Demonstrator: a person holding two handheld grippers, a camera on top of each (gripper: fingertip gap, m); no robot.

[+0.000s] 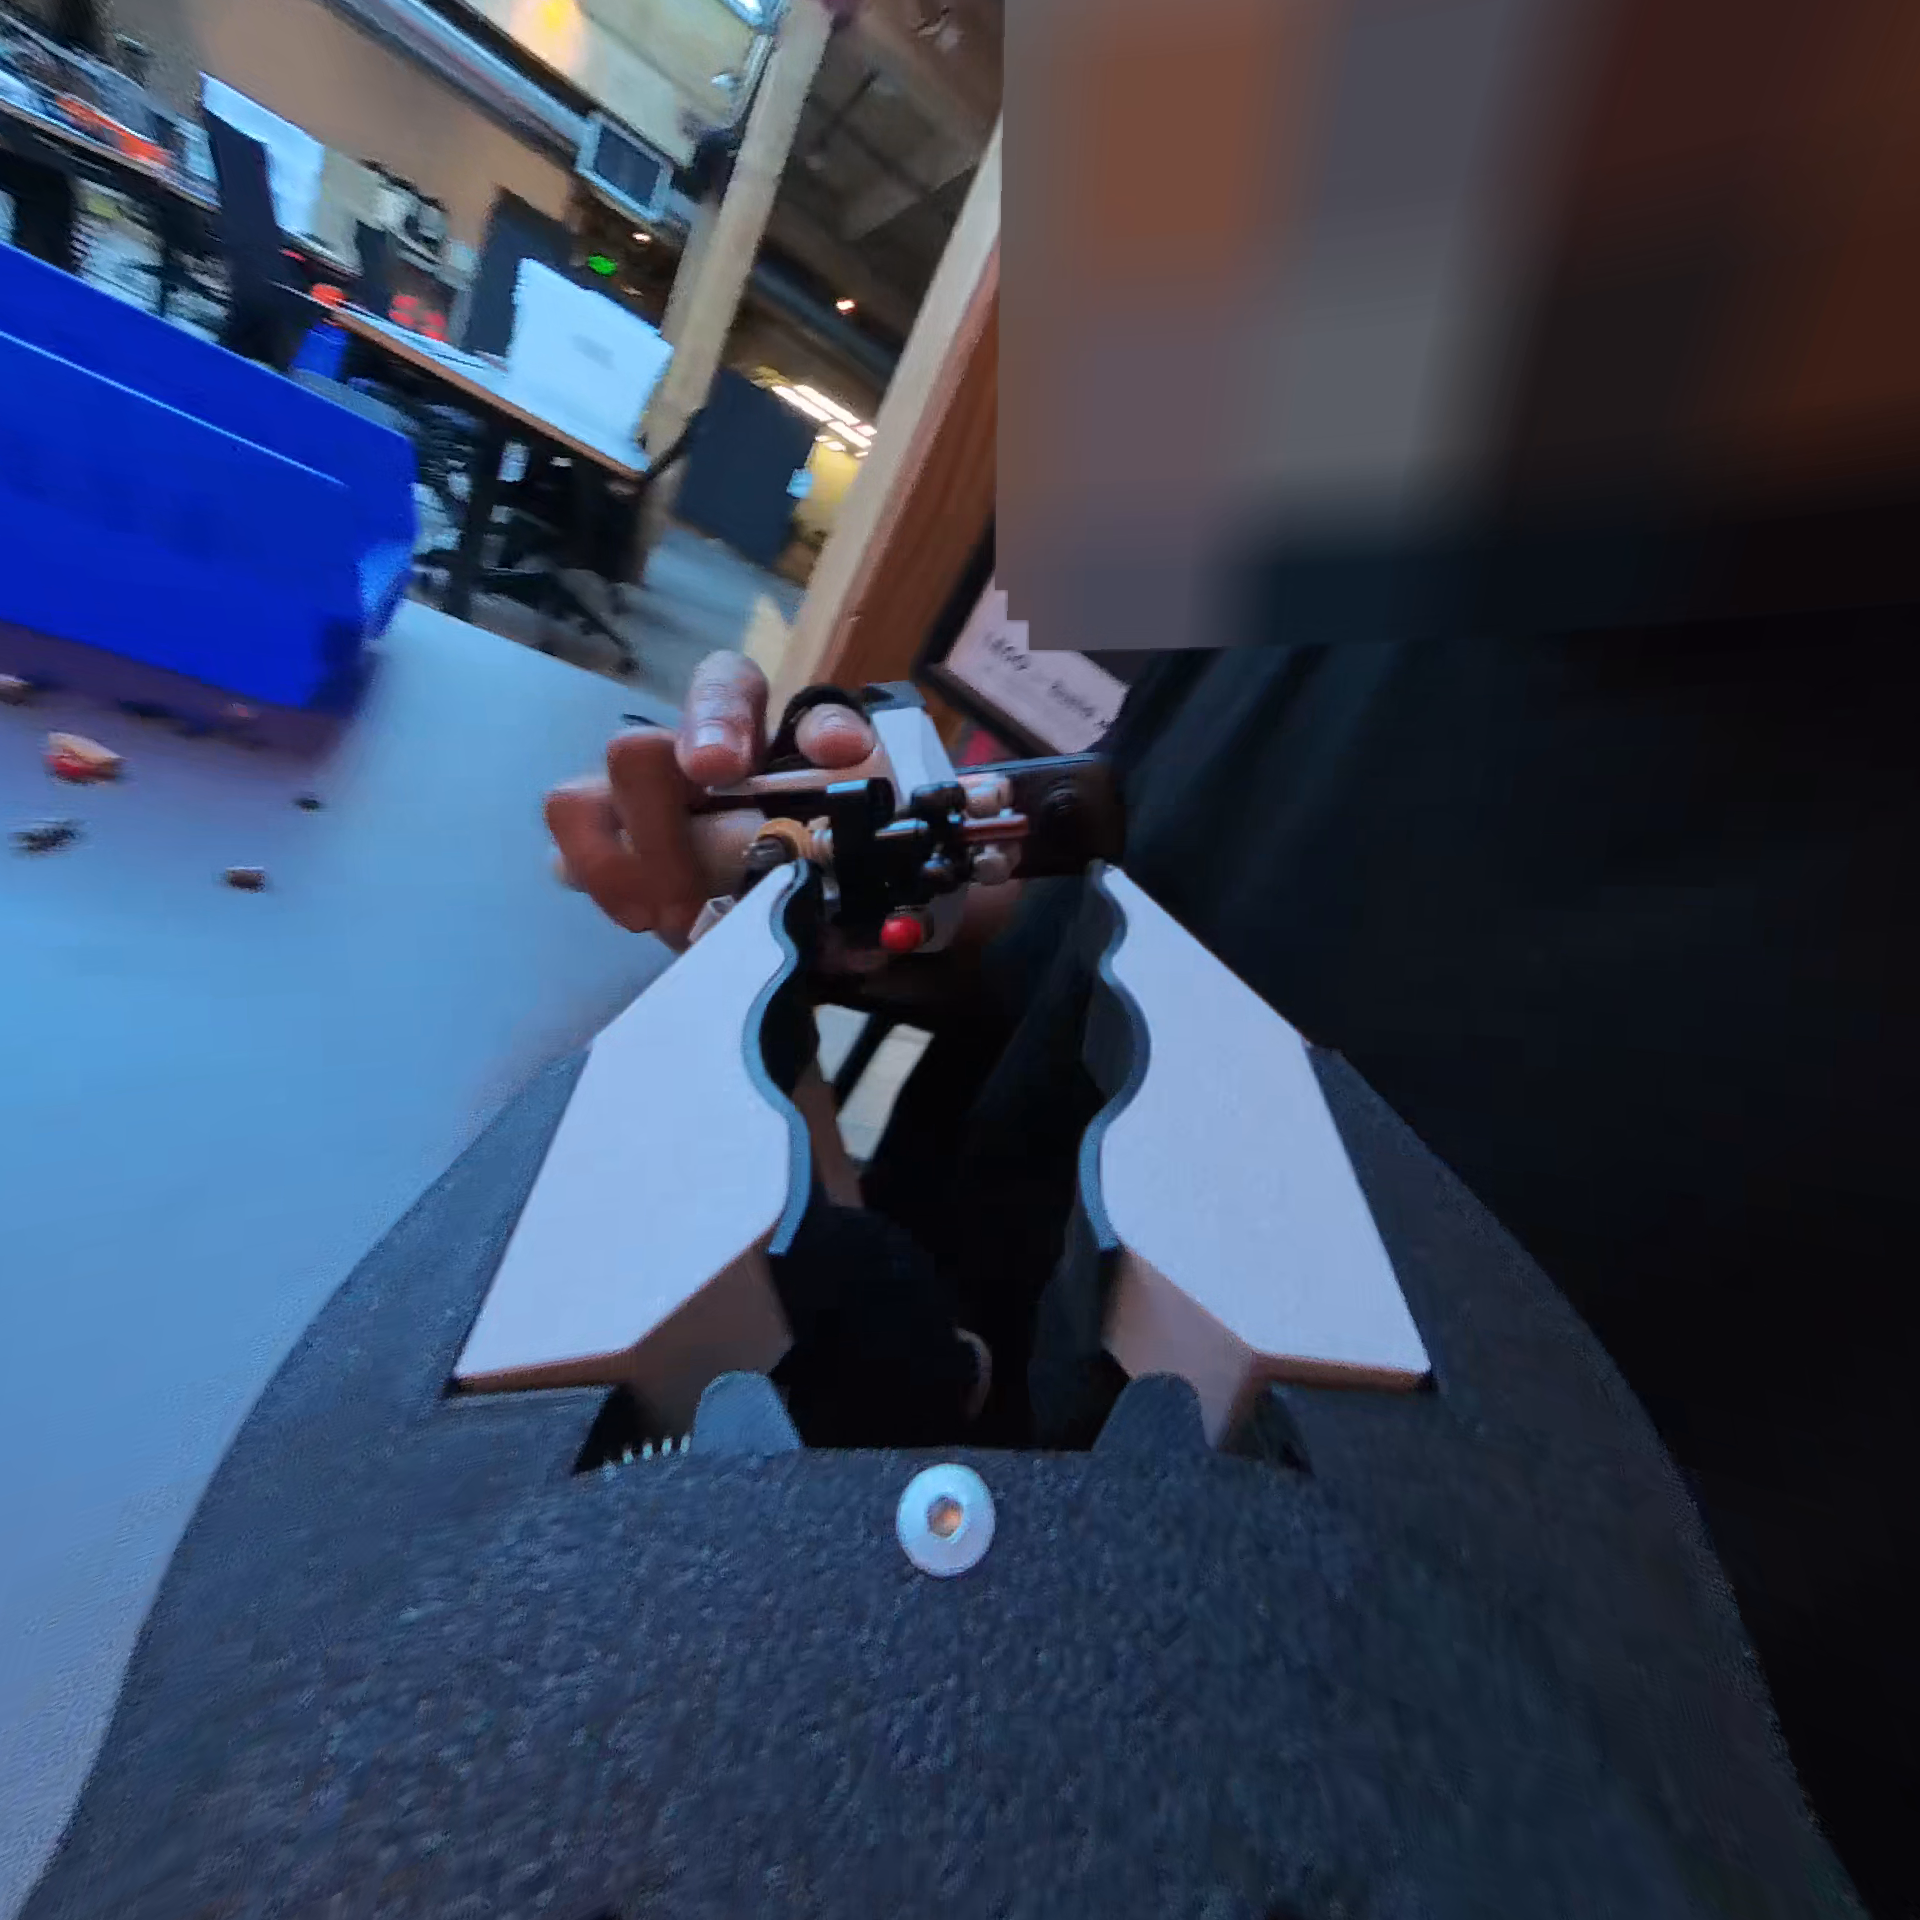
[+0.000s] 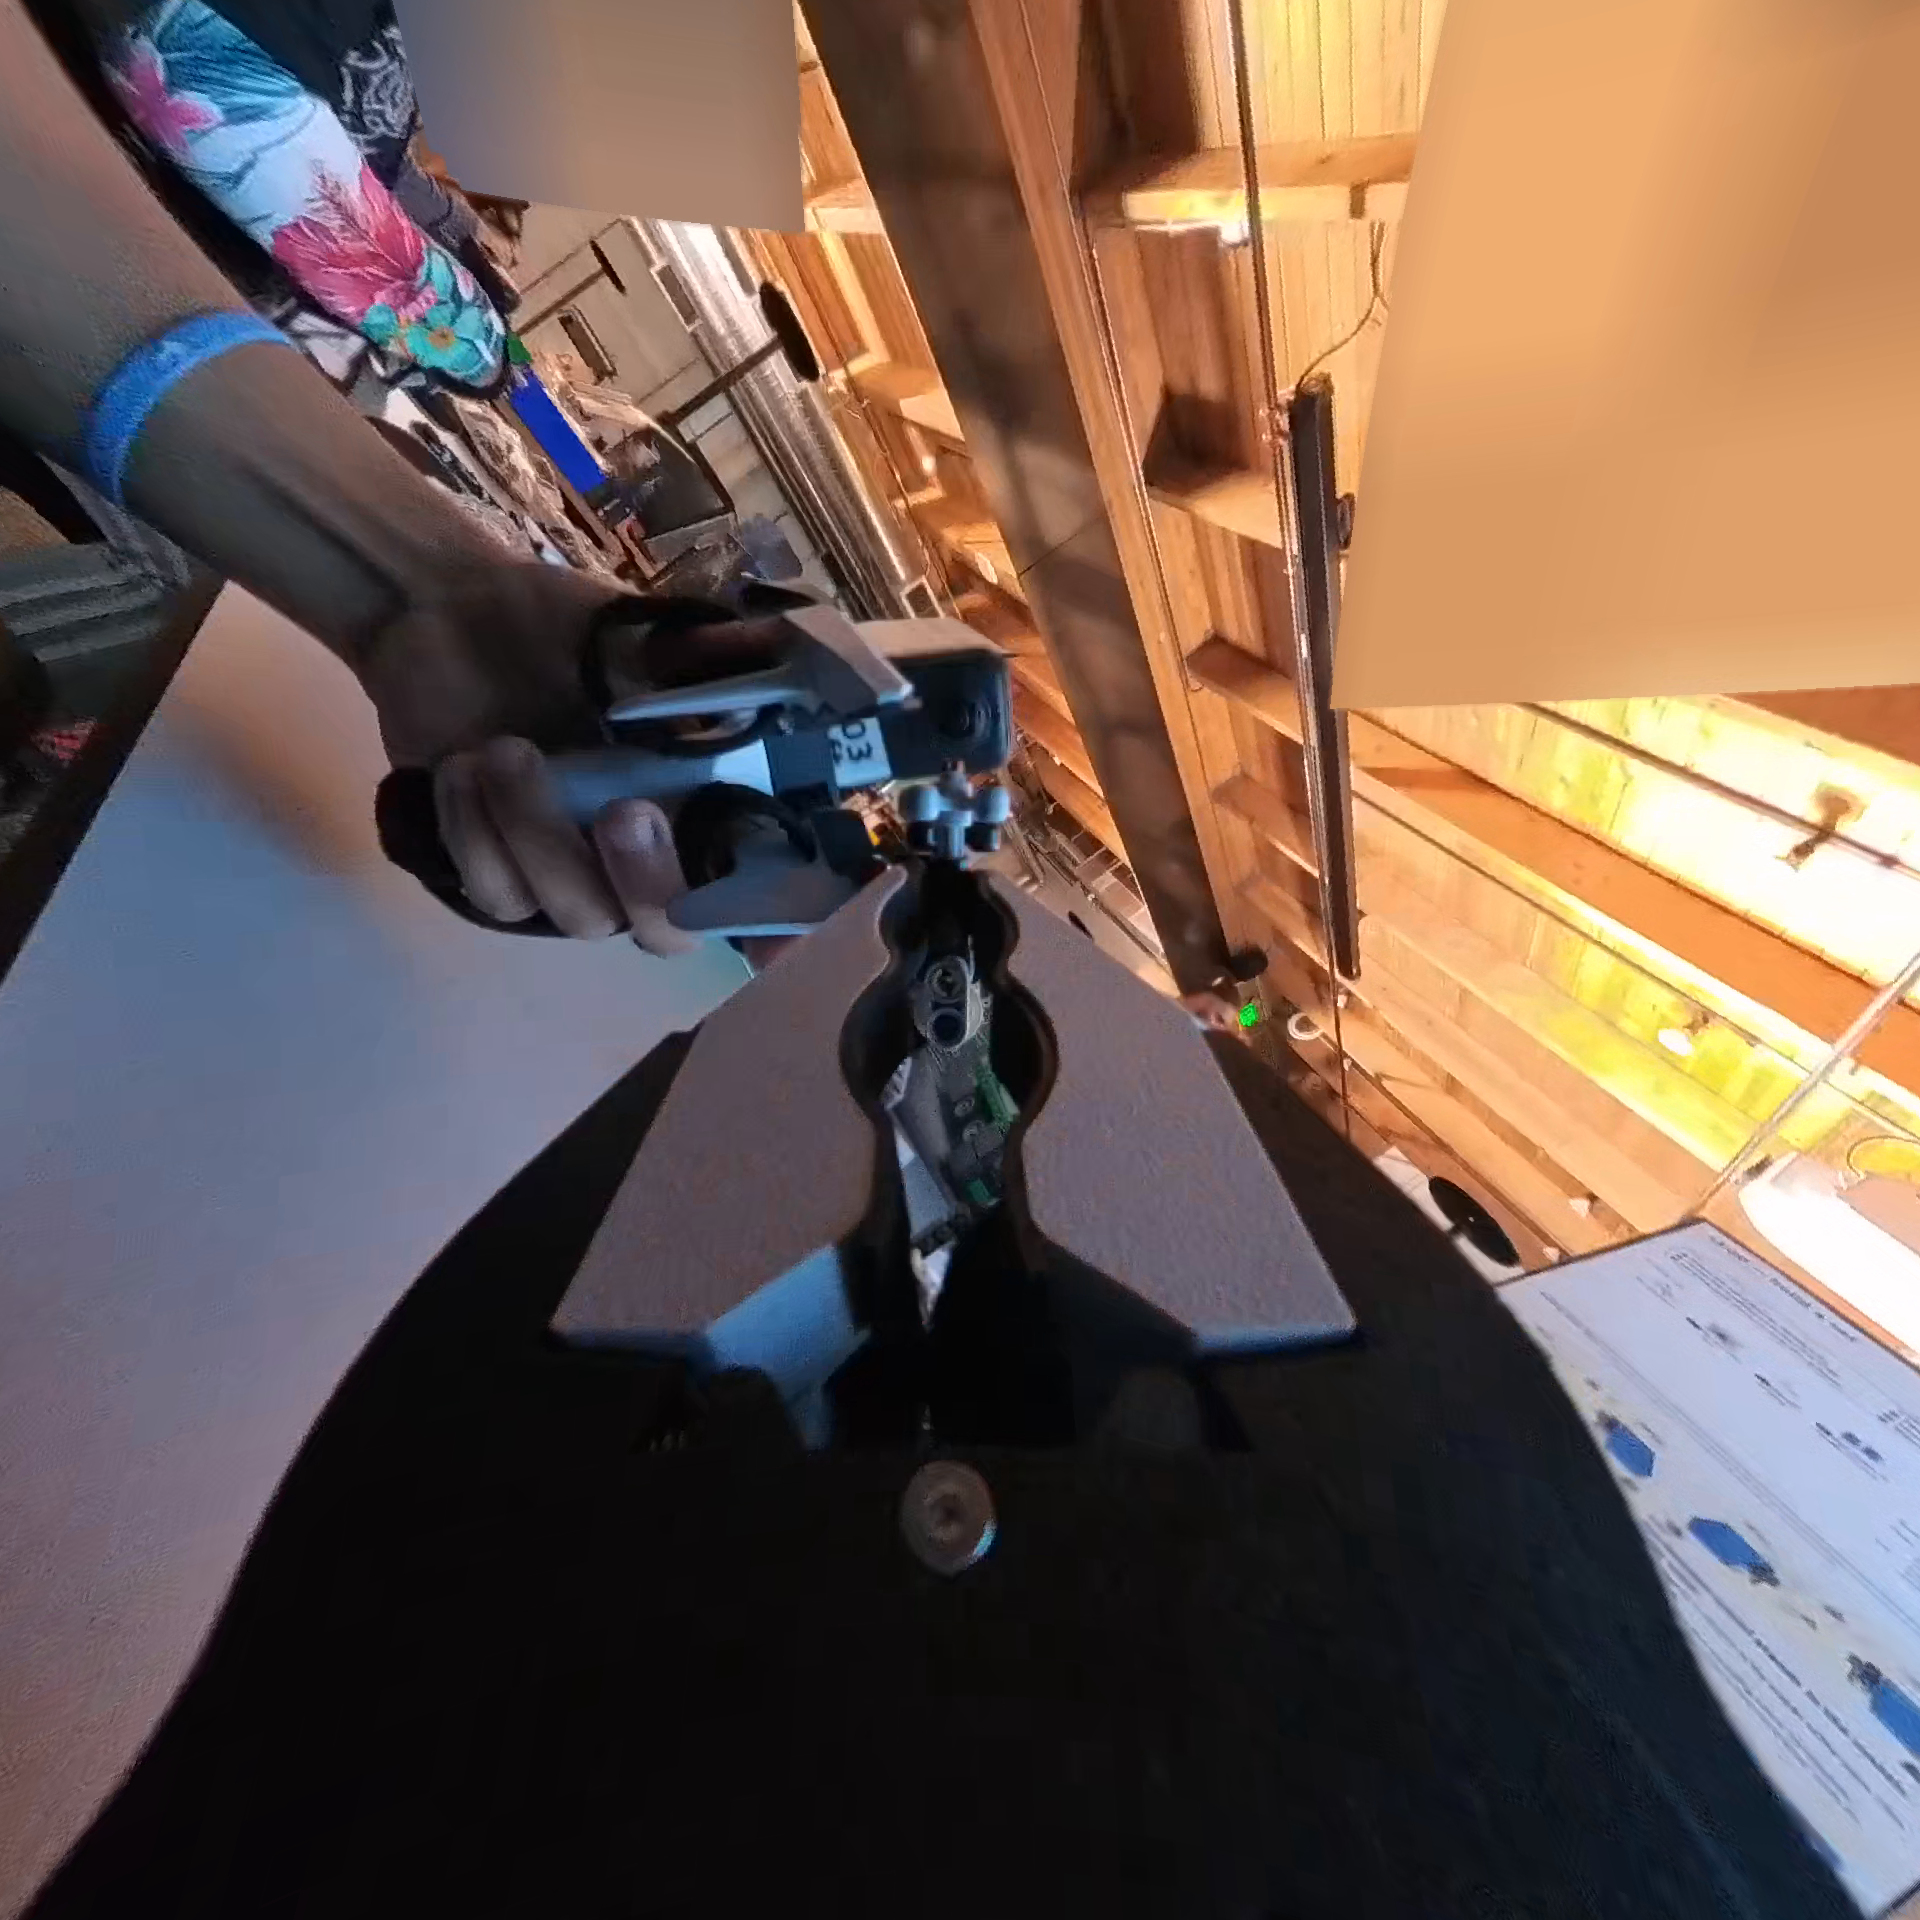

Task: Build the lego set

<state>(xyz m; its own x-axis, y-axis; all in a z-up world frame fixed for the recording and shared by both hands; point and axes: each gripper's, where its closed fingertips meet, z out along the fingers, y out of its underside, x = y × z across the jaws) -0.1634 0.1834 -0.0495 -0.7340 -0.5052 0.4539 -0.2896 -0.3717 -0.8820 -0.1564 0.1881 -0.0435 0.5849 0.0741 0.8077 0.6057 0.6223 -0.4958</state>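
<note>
My right gripper is shut on a partly built lego assembly of grey, black and green parts, which runs up between its fingers; a grey connector sticks out past the tips. In the left wrist view the same assembly shows black with a red knob, held up in the air by the other gripper and a hand. My left gripper is open, and its tips stand on either side of the assembly's end. The left gripper also shows in the right wrist view, held in a hand.
A white table lies to the left with a blue bin and small loose lego pieces on it. An instruction sheet lies at the lower right. A person in dark clothing is close behind the assembly.
</note>
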